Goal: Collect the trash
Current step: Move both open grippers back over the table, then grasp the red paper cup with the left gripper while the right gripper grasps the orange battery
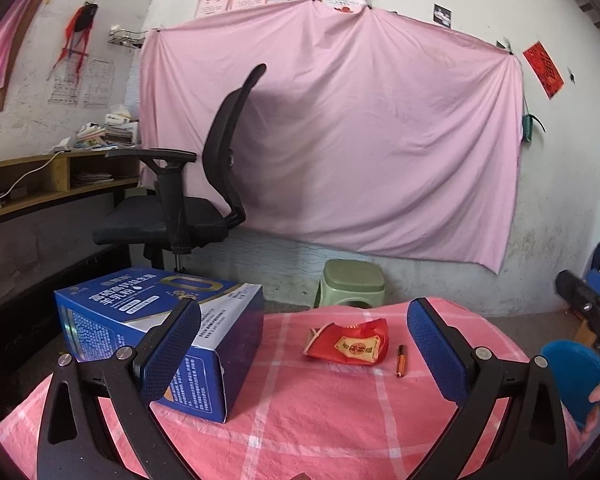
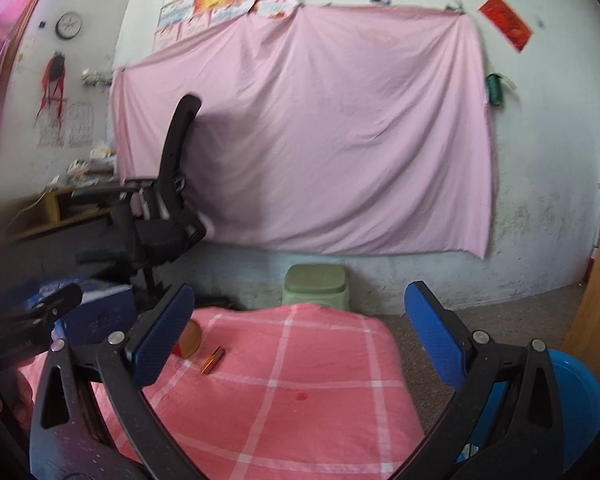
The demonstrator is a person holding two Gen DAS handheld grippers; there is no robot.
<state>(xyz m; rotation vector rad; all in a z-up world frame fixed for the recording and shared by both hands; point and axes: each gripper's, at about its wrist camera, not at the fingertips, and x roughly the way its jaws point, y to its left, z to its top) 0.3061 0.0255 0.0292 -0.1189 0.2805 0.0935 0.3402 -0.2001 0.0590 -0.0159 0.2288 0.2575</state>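
A crumpled red wrapper (image 1: 350, 343) lies on the pink checked tablecloth (image 1: 300, 420), with a small orange battery (image 1: 401, 361) just right of it. My left gripper (image 1: 304, 348) stands open, short of both, its fingers wide apart with nothing between them. In the right wrist view the battery (image 2: 213, 359) lies near the left finger, and the wrapper (image 2: 188, 343) is mostly hidden behind that finger. My right gripper (image 2: 300, 340) is open and empty over the cloth (image 2: 284, 392). A blue bin (image 2: 580, 408) sits low at the right, off the table's edge; its rim (image 1: 572, 376) also shows in the left wrist view.
A large blue carton (image 1: 156, 332) lies on the table's left side, behind my left finger. Beyond the table stand a green plastic stool (image 1: 352, 284) and a black office chair (image 1: 180, 200). A pink sheet hangs on the wall. A hand shows at the right edge.
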